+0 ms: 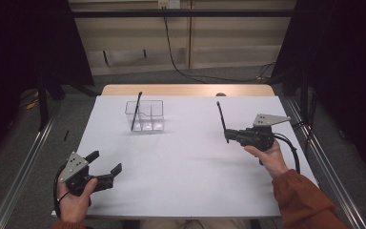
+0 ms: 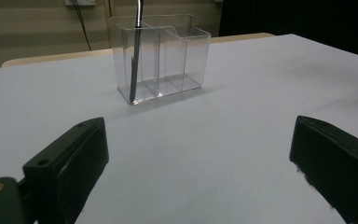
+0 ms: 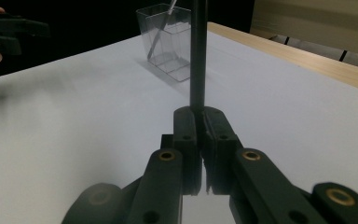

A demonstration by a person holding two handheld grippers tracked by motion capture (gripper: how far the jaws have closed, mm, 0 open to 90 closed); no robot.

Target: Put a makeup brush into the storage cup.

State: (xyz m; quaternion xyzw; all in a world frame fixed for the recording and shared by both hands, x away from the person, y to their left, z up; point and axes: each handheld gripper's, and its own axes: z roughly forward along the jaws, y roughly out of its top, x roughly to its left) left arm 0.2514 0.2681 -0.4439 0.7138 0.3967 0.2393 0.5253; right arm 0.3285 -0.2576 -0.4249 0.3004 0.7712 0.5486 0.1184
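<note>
At the near left corner of the desk (image 1: 181, 171), the left gripper (image 1: 107, 166) rests low over the white top in the person's left hand (image 1: 74, 200), its jaws spread wide with nothing between them. In the left gripper view the two black jaws stand far apart at the bottom corners, with bare white surface between them.

Farther in, toward the right edge, the right gripper (image 1: 228, 136) is held in the person's right hand (image 1: 269, 157), an orange-brown sleeve (image 1: 305, 200) behind it. Its jaws are pressed together on the lower end of a black pen (image 1: 221, 119), which rises from the grip and leans slightly toward the far edge. In the right gripper view the pen (image 3: 198, 56) stands straight up out of the pinched jaws, clear of the desk top.

Toward the far edge, left of the middle, stands a clear plastic pen holder (image 1: 152, 117) divided into compartments. A second dark pen (image 1: 136, 110) leans in its leftmost compartment, tip on the bottom and top end sticking above the rim. The left gripper view shows this holder (image 2: 177, 56) with that pen (image 2: 135, 60) in the left compartment, the other compartments holding nothing. The held pen and the holder are well apart.
</note>
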